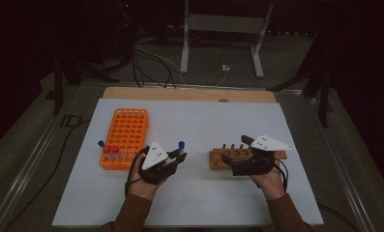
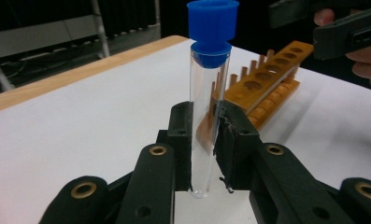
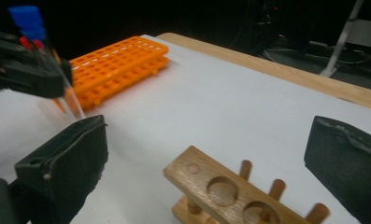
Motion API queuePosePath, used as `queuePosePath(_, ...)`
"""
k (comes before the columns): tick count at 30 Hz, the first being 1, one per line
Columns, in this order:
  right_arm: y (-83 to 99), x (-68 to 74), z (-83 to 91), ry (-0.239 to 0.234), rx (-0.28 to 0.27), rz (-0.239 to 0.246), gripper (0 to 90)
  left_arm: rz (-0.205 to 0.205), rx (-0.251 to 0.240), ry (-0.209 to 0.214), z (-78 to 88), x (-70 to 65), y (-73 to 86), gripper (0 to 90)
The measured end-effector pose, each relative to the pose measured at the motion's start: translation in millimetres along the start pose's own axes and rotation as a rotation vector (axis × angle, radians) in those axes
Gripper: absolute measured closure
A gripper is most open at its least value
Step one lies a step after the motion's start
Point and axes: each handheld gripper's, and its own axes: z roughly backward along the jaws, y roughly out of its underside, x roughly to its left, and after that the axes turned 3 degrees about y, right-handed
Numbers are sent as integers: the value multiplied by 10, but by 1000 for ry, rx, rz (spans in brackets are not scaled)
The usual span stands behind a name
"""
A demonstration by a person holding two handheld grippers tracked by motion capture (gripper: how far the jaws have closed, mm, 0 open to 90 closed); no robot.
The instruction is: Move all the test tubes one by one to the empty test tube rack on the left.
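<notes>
Transfer step: left gripper (image 2: 203,140) clamped on blue-capped tube (image 2: 207,93), short of wooden rack (image 1: 247,157); right gripper (image 3: 206,154) spread wide, empty, over that rack. Next: lower the tube upright into a rack hole.

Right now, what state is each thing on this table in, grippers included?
Left gripper: shut on the test tube.
Test tube: capped blue, upright, empty, lifted off the table.
Right gripper: open, nothing between its jaws, over the wooden rack's end.
Wooden rack: on the table, its visible holes empty.
Orange rack: mostly empty, a few capped tubes at its near end.
</notes>
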Motion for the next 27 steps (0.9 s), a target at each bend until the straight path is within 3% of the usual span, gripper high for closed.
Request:
queuePosePath(8,14,-81,51,25,-9,-17,1,25,-21,-60,256,174,65,770)
queuePosePath(27,23,-161,116,45,-26,-33,1,81,-12,-221,959,532,375,770)
